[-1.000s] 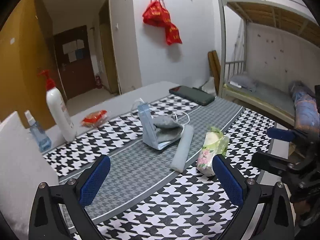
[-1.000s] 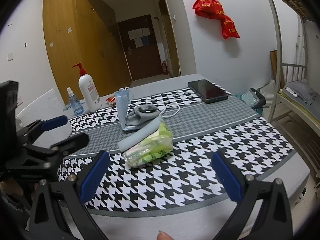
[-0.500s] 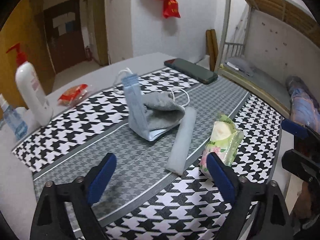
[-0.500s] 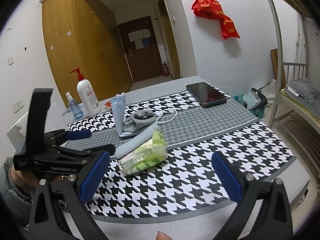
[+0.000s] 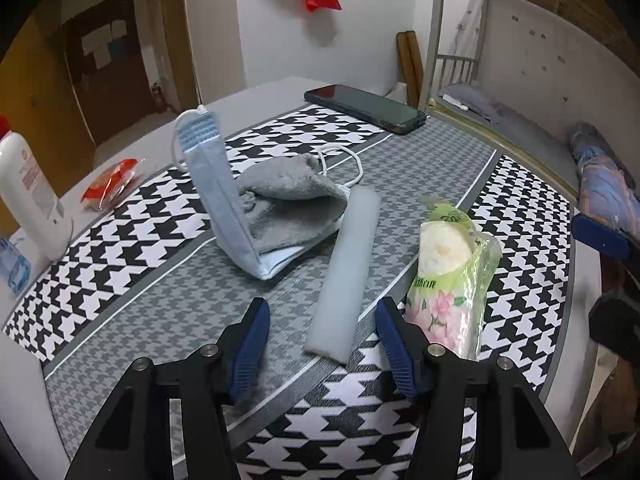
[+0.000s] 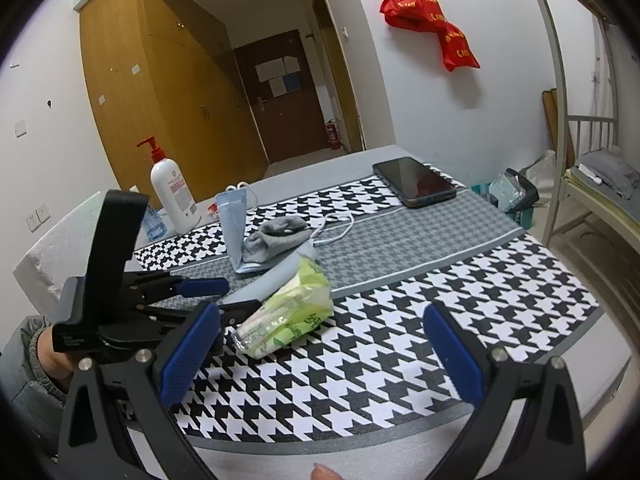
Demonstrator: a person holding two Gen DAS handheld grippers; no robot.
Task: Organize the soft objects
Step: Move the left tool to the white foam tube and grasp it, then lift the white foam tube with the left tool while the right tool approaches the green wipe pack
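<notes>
A pale grey foam strip (image 5: 346, 271) lies on the houndstooth table cloth (image 5: 120, 236). A folded blue face mask (image 5: 216, 196) stands beside it with a grey sock (image 5: 288, 196) resting in it. A green tissue pack (image 5: 452, 276) lies to the strip's right, also in the right wrist view (image 6: 288, 312). My left gripper (image 5: 322, 340) is open, its jaws either side of the strip's near end, low over the cloth. My right gripper (image 6: 320, 356) is open and empty, above the table's front edge.
A black phone (image 5: 364, 107) lies at the far side. A white pump bottle (image 6: 172, 188), a small blue bottle (image 6: 154, 222) and a red packet (image 5: 110, 184) sit at the left. A white cable (image 5: 348, 162) runs behind the sock. A bunk bed (image 5: 520, 120) stands at right.
My left gripper has moved forward and down to the foam strip's near end, and its jaws have narrowed. The right gripper has stayed nearly still.
</notes>
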